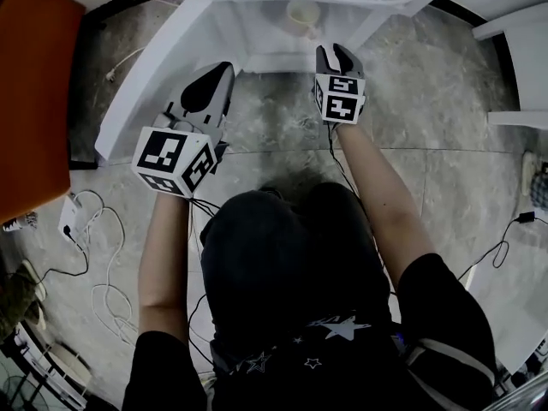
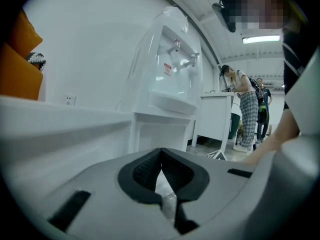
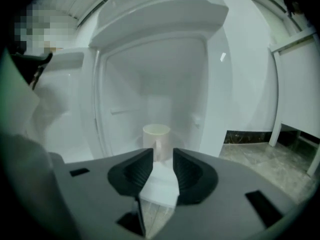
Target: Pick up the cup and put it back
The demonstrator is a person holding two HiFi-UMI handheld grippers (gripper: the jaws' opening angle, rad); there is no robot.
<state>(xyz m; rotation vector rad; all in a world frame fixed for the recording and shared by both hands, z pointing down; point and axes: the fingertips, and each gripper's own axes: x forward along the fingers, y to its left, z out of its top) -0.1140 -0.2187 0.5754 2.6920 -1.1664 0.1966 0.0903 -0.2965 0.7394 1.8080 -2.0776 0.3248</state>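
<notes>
Keep your right tool point(image 3: 161, 156) partly open and empty, lined up on the cream cylindrical handled cup point(image 3: 156, 135), which stands upright just ahead inside the white cabinet's open recess point(image 3: 150, 79), handle toward you, while your left tool point(image 2: 161, 153), closed on nothing, waits aside.

Cream cup point(image 3: 156, 134), white cabinet point(image 3: 165, 19), grey marbled floor point(image 1: 437, 101), orange panel point(image 1: 34, 101), black star-printed shirt point(image 1: 342, 349)

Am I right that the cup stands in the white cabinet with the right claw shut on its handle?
Not quite: the right claw is open, short of the cup, which does stand in the white cabinet; the right gripper view shows this.
</notes>
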